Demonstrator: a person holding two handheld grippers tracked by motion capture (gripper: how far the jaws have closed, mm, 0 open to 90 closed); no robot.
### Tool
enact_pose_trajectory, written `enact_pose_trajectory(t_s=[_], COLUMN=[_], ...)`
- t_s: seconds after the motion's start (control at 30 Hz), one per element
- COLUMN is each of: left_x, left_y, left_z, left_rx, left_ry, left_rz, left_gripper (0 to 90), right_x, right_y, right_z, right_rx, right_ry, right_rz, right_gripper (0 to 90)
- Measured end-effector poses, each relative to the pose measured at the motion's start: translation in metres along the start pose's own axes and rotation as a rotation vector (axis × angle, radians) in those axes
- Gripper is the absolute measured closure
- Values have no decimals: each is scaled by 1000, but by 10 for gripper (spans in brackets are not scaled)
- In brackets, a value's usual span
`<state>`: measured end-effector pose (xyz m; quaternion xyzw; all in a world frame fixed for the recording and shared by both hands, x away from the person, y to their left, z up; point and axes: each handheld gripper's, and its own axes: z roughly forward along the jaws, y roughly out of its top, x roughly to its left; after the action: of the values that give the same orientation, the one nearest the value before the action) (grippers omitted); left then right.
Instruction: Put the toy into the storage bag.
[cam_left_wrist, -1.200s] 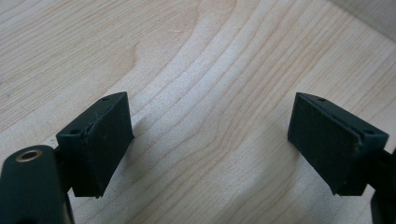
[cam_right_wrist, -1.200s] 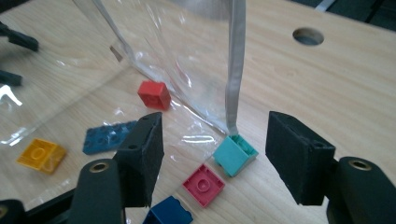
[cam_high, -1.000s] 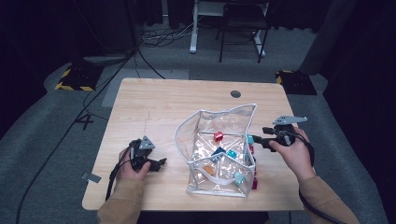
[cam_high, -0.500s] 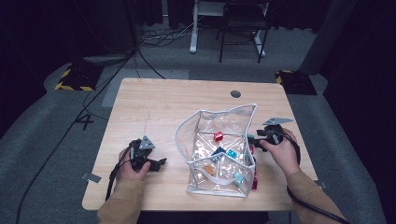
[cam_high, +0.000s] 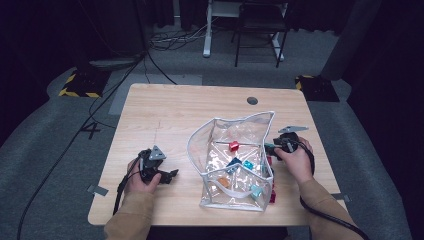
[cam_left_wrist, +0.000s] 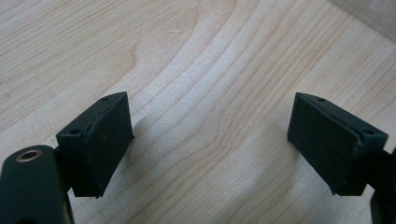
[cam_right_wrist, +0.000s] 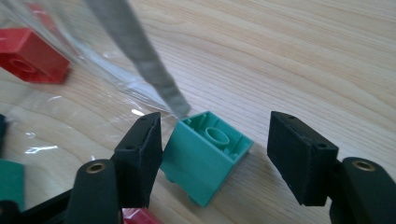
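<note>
A clear plastic pouch (cam_high: 215, 192) with a grey rim lies open on the wooden table (cam_high: 190, 110), holding several small coloured blocks, a red one (cam_high: 233, 146) among them. Just outside the pouch's right edge lies a teal block (cam_right_wrist: 203, 156), tilted with its hollow underside up. My right gripper (cam_right_wrist: 217, 123) straddles it, open: the left jaw touches the block, the right jaw stands apart. The pouch's grey rim (cam_right_wrist: 140, 51) runs right behind the block. In the high view my right gripper (cam_high: 267, 147) is at the pouch's right side. My left gripper (cam_left_wrist: 210, 107) rests open over bare wood, left of the pouch (cam_high: 170, 176).
A red block (cam_right_wrist: 30, 56) lies inside the pouch beyond the clear film. A dark round hole (cam_high: 252, 100) sits near the table's far edge. Cables trail from both grippers off the near edge. A chair and desk legs stand on the floor beyond the table.
My right hand has come down and in toward the pouch's right edge, settling low on the table. The left hand has kept still.
</note>
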<state>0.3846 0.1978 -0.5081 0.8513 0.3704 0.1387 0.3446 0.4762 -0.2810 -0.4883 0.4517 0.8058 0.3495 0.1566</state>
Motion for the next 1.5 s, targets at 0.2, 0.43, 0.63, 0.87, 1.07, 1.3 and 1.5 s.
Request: enact_pose_trajectory(t_s=[0.2,0.43,0.63,0.87,1.07,1.3,1.5], left_x=[0,0,0,0,0,0,0], left_y=[0,0,0,0,0,0,0], left_z=[0,0,0,0,0,0,0], left_rx=[0,0,0,0,0,0,0], left_ry=[0,0,0,1,1,1,1], left_rz=[0,0,0,0,1,1,0], left_gripper=[143,142,143,142,142,142,142], right_x=[-14,-14,-13,-10,-6,5,18], right_y=[-4,-3,-3,0,6,16,26], right_z=[-8,-5,-5,-28,-55,-84,-108], right_rx=[6,9,23,-7,-54,-111,-161], right_ry=[-51,-59,-55,-29,-1,38,64], right_rz=[6,-16,-33,-38,-47,-70,-106], right_gripper=[379,496,592,592,592,591,591])
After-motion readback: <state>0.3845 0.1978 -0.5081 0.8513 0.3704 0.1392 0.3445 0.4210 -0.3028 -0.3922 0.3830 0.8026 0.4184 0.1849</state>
